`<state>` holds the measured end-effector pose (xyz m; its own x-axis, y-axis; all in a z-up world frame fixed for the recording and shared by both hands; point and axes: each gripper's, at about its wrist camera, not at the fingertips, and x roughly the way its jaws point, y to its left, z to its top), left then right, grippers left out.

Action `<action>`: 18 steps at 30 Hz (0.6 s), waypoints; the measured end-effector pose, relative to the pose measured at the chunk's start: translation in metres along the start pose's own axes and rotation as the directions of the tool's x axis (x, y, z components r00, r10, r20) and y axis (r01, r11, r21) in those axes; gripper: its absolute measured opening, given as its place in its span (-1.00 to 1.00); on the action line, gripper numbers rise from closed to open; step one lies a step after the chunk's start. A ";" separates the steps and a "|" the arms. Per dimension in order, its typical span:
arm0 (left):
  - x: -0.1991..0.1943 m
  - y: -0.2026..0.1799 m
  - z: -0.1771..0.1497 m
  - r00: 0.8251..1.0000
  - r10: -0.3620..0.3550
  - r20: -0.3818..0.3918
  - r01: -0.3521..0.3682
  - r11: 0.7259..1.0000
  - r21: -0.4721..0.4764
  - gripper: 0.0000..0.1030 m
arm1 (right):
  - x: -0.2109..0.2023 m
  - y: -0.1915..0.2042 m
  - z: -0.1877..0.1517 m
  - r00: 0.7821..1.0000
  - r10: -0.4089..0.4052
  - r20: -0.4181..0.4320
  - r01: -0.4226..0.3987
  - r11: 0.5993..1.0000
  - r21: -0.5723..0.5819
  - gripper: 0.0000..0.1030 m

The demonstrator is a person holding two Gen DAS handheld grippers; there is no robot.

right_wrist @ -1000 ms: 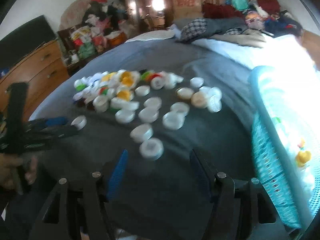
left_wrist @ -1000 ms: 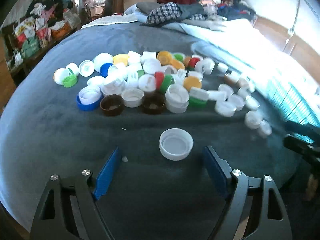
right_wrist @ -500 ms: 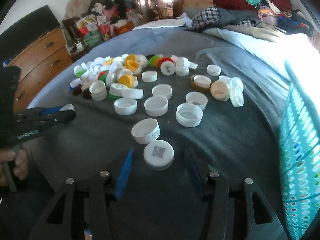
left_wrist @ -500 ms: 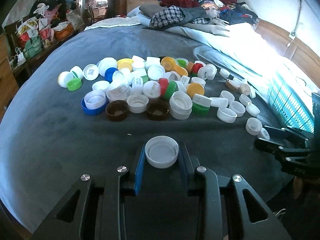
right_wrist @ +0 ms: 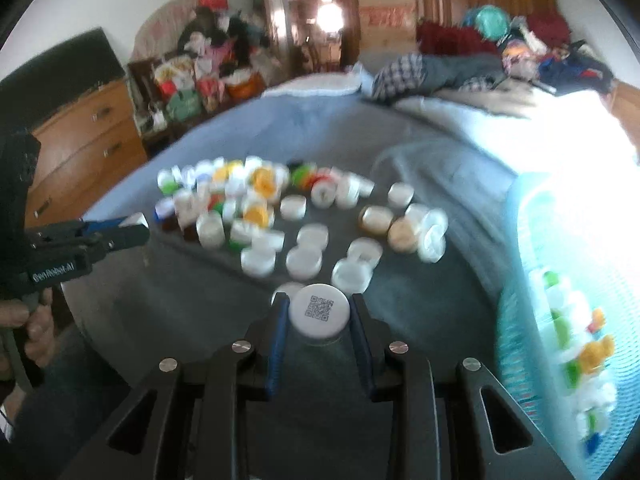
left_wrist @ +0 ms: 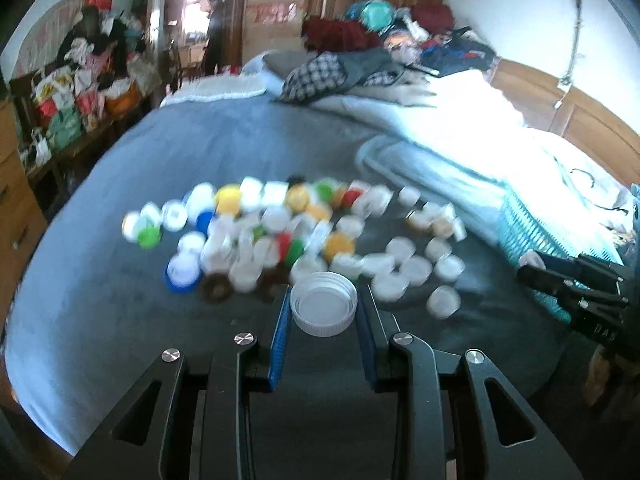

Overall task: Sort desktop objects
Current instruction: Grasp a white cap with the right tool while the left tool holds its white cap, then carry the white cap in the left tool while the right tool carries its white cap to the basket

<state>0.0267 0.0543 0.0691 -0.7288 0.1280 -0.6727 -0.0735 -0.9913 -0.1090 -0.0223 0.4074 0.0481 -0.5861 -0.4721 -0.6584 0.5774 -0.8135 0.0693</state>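
Left gripper (left_wrist: 323, 312) pinches an open-side-up white cap (left_wrist: 323, 309). Right gripper (right_wrist: 319, 318), jaws closing, clamps a QR-marked cap (right_wrist: 319, 316). Loose cap pile (left_wrist: 264, 232) lies ahead on the grey blanket (left_wrist: 100, 300); turquoise basket (right_wrist: 560, 320) at right.

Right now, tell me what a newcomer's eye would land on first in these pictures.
First, the two white caps up close: the left tool grips an open-side-up white cap, and the right tool is closing on a cap with a QR code between its fingers. Behind them a heap of mixed-colour caps sprawls across the grey bedspread, and a turquoise basket already holding caps stands at the right edge.
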 end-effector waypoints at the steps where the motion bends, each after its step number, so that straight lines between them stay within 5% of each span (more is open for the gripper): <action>1: -0.002 -0.005 0.005 1.000 -0.007 0.007 0.007 1.000 0.006 -0.49 | -0.010 -0.004 0.005 1.000 -0.012 0.019 0.012 1.000 0.007 -0.38; 10: -0.014 -0.093 0.065 0.990 -0.119 0.081 0.109 0.986 0.126 -0.49 | -0.091 -0.062 0.040 0.980 -0.155 0.127 0.143 0.985 0.095 -0.38; 18: -0.005 -0.200 0.112 0.972 -0.232 0.045 0.212 0.939 0.271 -0.49 | -0.134 -0.137 0.050 0.958 -0.272 0.097 0.248 0.947 0.205 -0.37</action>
<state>-0.0313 0.2485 0.1767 -0.7215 0.3532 -0.5955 -0.4080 -0.9118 -0.0464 -0.0513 0.5652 0.1637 -0.7730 -0.2638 -0.5769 0.2847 -0.9570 0.0562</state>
